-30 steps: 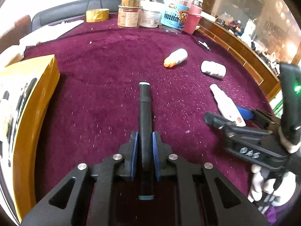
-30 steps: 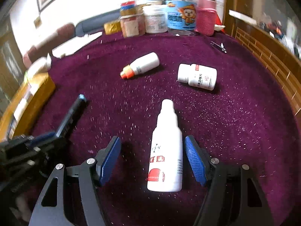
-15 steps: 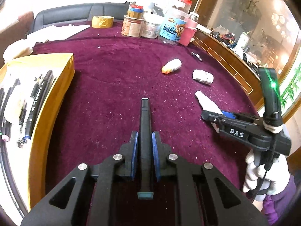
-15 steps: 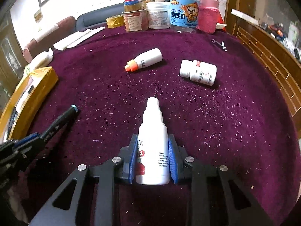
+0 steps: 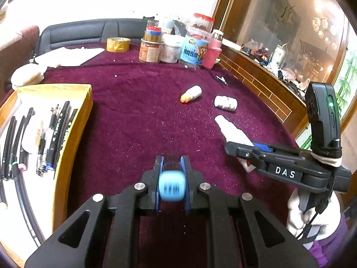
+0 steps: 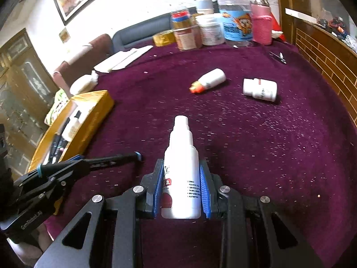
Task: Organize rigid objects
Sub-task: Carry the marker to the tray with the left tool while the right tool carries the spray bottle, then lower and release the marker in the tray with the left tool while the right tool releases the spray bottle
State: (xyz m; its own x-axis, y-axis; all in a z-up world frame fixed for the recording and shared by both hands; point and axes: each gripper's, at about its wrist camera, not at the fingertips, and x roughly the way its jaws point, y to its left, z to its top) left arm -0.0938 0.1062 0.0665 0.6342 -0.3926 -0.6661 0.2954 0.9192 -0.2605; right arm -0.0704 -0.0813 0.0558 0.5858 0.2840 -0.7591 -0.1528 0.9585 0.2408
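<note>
Purple velvet covers the bench (image 6: 279, 156), where an orange-capped bottle (image 6: 208, 81) and a pill bottle (image 6: 260, 89) lie beyond the right gripper (image 6: 181, 189) clamping a white spray bottle (image 6: 181, 167) and the left gripper (image 5: 171, 174) pinching a black pen (image 6: 111, 160), a yellow box (image 5: 73, 120) beside.

White letters "DAS" stood on a black label on the side of the right gripper (image 5: 256, 154), seen from the left wrist view. The big blue-labelled jar (image 6: 237, 25) at the table's far edge carried a cartoon figure and white characters, too blurred to read. The white spray bottle (image 6: 181, 174) bore a red mark and lines of small print, illegible. Faint lettering ran along the left gripper (image 6: 107, 162) body, unreadable.
</note>
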